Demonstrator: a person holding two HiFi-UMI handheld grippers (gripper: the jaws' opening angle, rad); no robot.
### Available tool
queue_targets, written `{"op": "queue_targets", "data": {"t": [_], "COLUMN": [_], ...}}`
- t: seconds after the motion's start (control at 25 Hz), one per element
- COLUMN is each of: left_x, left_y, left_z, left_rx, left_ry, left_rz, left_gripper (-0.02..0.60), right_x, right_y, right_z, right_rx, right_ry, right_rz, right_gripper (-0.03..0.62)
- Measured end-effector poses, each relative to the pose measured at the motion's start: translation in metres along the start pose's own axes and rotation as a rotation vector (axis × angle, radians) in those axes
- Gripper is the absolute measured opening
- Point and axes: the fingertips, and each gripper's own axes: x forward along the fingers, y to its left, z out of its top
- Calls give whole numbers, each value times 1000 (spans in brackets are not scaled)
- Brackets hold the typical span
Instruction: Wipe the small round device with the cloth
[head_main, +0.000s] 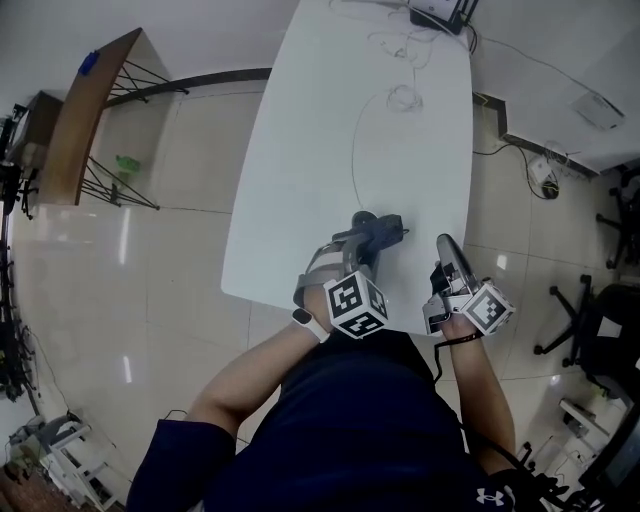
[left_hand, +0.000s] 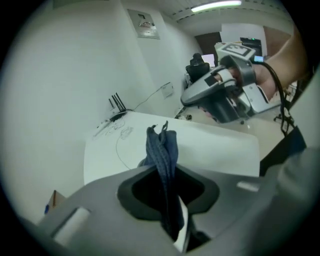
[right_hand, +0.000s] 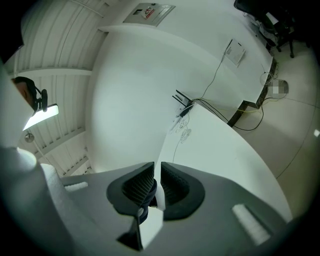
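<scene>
At the near end of the white table (head_main: 330, 150), I should rub the blue cloth (left_hand: 161, 145) pinched in my left gripper (left_hand: 166, 175) gently across the small round device (right_hand: 153, 198) clamped in my right gripper (right_hand: 156, 182).

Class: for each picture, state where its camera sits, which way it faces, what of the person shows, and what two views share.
Head view: on the person's head, facing steeply down at the table; forearms, torso, left gripper and right gripper show.
Left gripper view: on that gripper, along jaws clamped on the blue cloth; the right hand shows.
Right gripper view: on that gripper, along jaws pinching a small device, towards the wall.
Shared: head and left gripper views both show the right gripper.
</scene>
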Motion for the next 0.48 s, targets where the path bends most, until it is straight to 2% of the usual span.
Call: {"op": "queue_targets", "data": {"t": [0.12, 0.32, 0.48], "left_x": [7, 32, 54], "left_y": [-14, -35, -51], "left_z": [0, -14, -37], "left_rx": [49, 20, -16], "left_ry": [-19, -8, 61], "left_rz": [27, -7, -93], "left_gripper": [72, 72, 72], "right_x": [-3, -2, 0], "right_y": [-7, -15, -20], "right_z": [-2, -5, -8], "right_rx": [6, 8, 6], "right_ry": [9, 29, 45], "right_rz": [-19, -29, -35], "right_gripper": [48, 48, 48]}}
